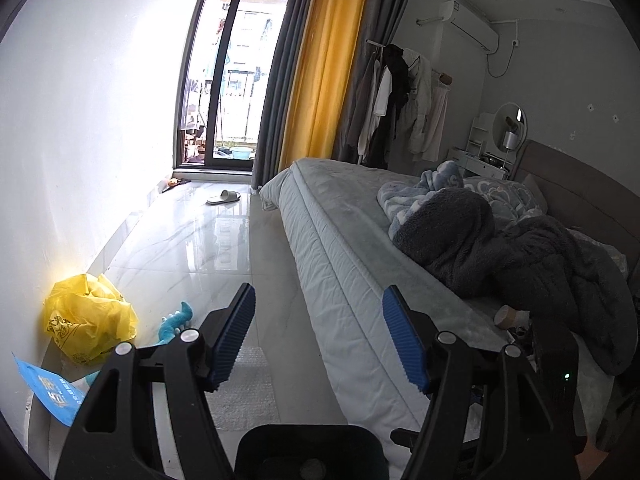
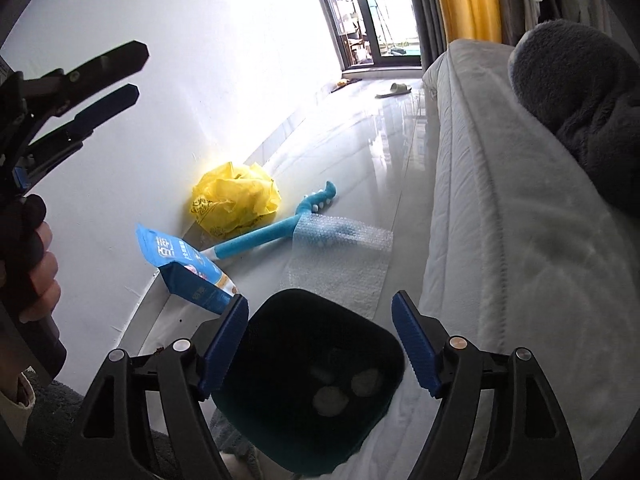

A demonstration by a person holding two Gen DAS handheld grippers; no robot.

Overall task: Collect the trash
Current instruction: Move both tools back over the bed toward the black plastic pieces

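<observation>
The left gripper (image 1: 318, 334) has its jaws spread wide with nothing between the blue pads; the right gripper (image 2: 320, 340) likewise has its jaws parted and empty; in the right wrist view the left gripper sits raised at the left edge, a bare hand (image 2: 38, 256) wrapped around its handle.

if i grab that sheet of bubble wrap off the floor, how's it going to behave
The bubble wrap lies flat and see-through on the glossy floor, so it is probably very light and floppy, and would likely drape from the pinch. One end rests over the blue toy, so lifting may nudge that. A flat edge could be hard to catch.
</observation>
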